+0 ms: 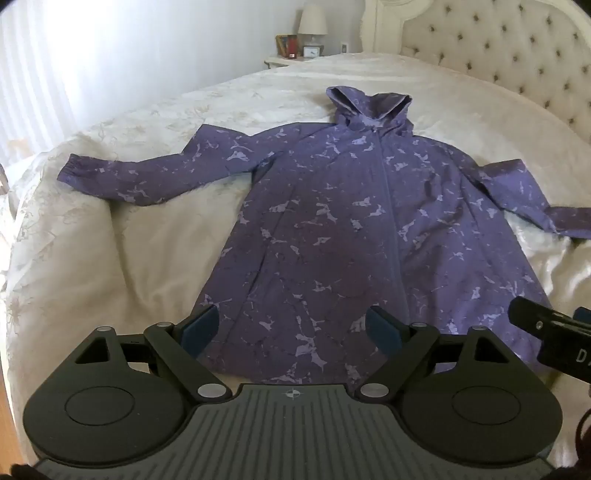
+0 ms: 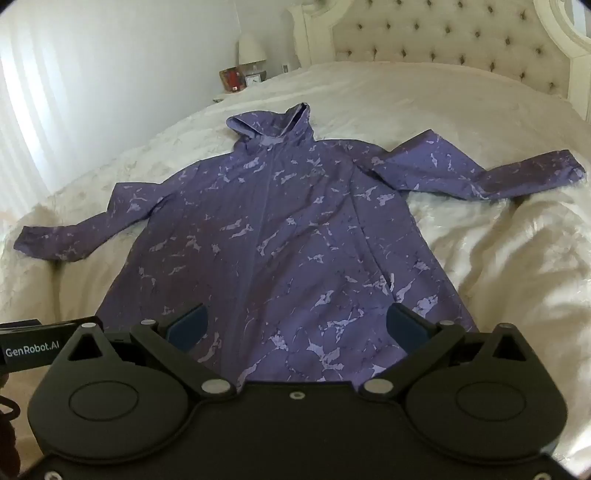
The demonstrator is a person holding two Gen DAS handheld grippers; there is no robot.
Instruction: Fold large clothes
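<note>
- The purple hooded jacket lay flat and front-up across the cream bedspread, zipped closed, its pale splash pattern showing all over.
- Its hood pointed toward the tufted headboard, while the hem ran along the near edge of the bed, just ahead of both tools.
- One sleeve stretched out to the left side of the bed, cuff resting on a rumpled fold of the cover.
- The other sleeve reached out to the right, bent at the elbow, cuff lying flat on the cover.
- The left gripper hung over the hem with its jaws spread wide, blue pads well apart and nothing between them.
- Whether those pads touched the cloth, the left wrist view did not settle.
- The right gripper hovered over the hem too, jaws likewise spread wide, its blue pads holding nothing.
- Each tool's body poked into the other's view at the edge, so the two sat side by side, near each other.
- Back by the wall, a nightstand carried a lamp, a small clock and a framed picture.
</note>
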